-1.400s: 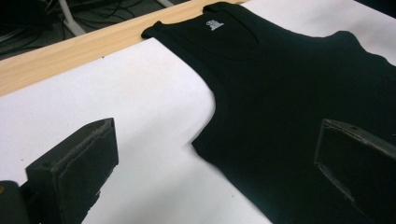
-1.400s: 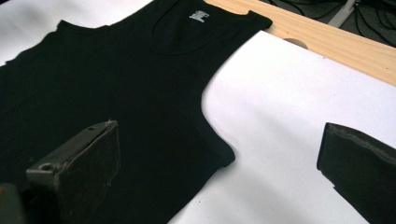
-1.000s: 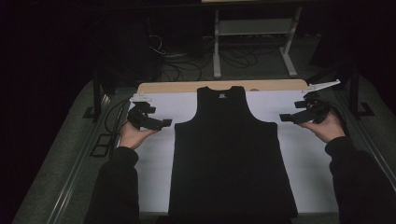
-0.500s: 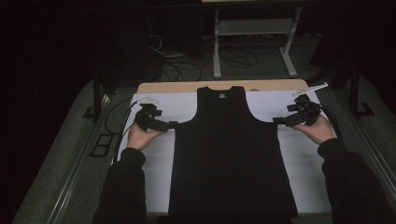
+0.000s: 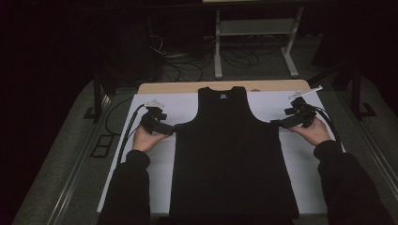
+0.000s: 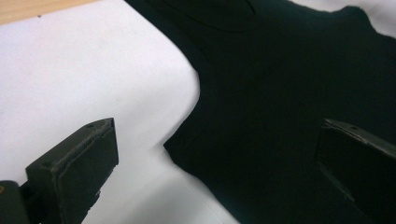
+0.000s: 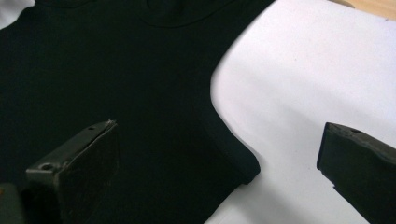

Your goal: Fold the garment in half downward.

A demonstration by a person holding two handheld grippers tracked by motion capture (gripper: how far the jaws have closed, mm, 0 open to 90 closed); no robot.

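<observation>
Both claws stand wide open. In the left gripper view the left gripper (image 6: 210,172) straddles the underarm corner of the black tank top (image 6: 289,102), one jaw over the white sheet (image 6: 84,70), the other over cloth. The right gripper (image 7: 215,172) mirrors this at the opposite underarm corner of the garment.

From above, the top lies flat and face up on the sheet, neck toward the table's far edge (image 5: 187,87), hem toward the person.

It looks light, thin and limp, so it should sag and fold wherever it is lifted; the seamed underarm corners seem the firmest places to pinch, though a jaw must slide under a single flat layer.

Whether either jaw touches the cloth cannot be told. The hem is cut off at the bottom, and the neck label is too small to read.
</observation>
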